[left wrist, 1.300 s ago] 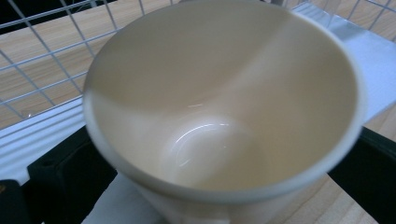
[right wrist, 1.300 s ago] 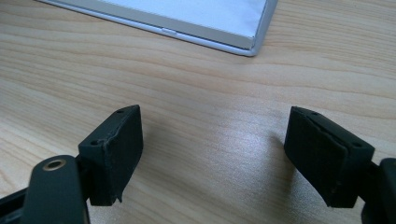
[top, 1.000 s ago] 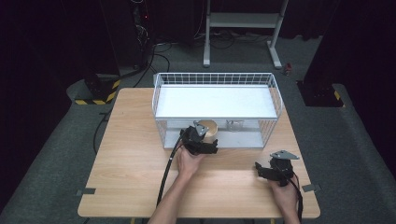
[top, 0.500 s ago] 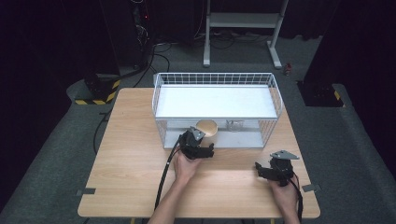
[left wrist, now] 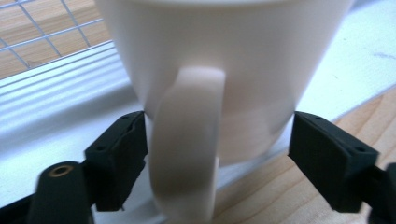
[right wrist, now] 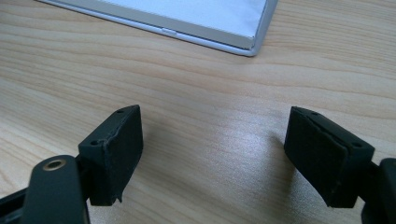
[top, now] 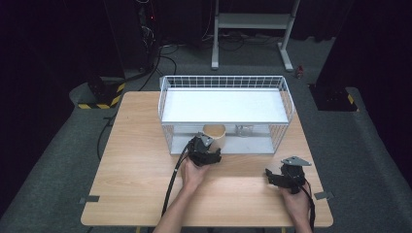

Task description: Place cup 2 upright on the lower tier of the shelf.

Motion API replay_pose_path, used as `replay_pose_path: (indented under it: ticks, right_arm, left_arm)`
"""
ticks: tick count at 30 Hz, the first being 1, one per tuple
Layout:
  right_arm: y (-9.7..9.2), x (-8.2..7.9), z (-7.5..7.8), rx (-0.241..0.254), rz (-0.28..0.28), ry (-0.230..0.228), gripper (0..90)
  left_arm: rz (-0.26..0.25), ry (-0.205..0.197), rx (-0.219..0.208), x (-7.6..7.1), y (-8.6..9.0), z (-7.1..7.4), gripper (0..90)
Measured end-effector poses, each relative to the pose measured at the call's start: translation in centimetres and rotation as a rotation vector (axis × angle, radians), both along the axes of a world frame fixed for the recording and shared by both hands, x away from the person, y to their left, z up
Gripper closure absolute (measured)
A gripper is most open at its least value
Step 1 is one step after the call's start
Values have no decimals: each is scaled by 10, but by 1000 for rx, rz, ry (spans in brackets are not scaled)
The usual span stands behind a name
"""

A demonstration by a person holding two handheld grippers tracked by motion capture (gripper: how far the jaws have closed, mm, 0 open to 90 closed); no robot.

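Left forearm comes in from the bottom edge, angled up and slightly right, hand wrapped round the left tool (top: pixel 206 154), which points away from the person at the open front of the white wire-mesh rack with a flat white shelf (top: pixel 223 106) on the light wooden surface (top: pixel 136 165). Black cable trails back along that forearm. In front of the tool stands the cream ceramic mug with a loop handle (left wrist: pixel 219 70), upright on the rack's lower white tray at its front edge, handle facing the tool. Jaws have just been closing, with the mug between them: left pad looks to be touching the mug wall beside the handle, right pad just beside it, contact hard to confirm, so not clearly clamped. A small clear glass (top: pixel 244 130), blurry, stands right of the mug under the shelf. Right hand rests low near the surface's right front corner, right tool (right wrist: pixel 212 154) level, jaws apart with bare wood between them, well apart from the mug.
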State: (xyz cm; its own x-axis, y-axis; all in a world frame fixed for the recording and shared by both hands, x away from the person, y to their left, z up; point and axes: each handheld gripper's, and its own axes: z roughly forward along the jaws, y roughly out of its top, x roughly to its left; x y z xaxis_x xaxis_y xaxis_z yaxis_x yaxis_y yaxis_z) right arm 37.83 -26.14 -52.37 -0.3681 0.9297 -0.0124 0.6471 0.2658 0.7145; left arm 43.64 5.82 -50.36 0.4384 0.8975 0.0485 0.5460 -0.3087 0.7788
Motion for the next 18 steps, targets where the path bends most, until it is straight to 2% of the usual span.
replay_pose_path:
  ticks: [8,9,12,13,18]
  right_arm:
    - [0,0,0,-2,2,-2,197]
    - [0,0,0,-2,2,-2,197]
    - [0,0,0,-1,0,-1,197]
    - [0,0,0,-1,0,-1,197]
    - [0,0,0,-2,2,-2,197]
  left_arm:
    - [14,4,1,4,0,2,289]
    - [19,-8,13,5,1,3,304]
    - [24,1,-7,7,1,1,356]
    - [25,15,-19,8,1,0,361]
    - [29,14,-2,11,2,-2,435]
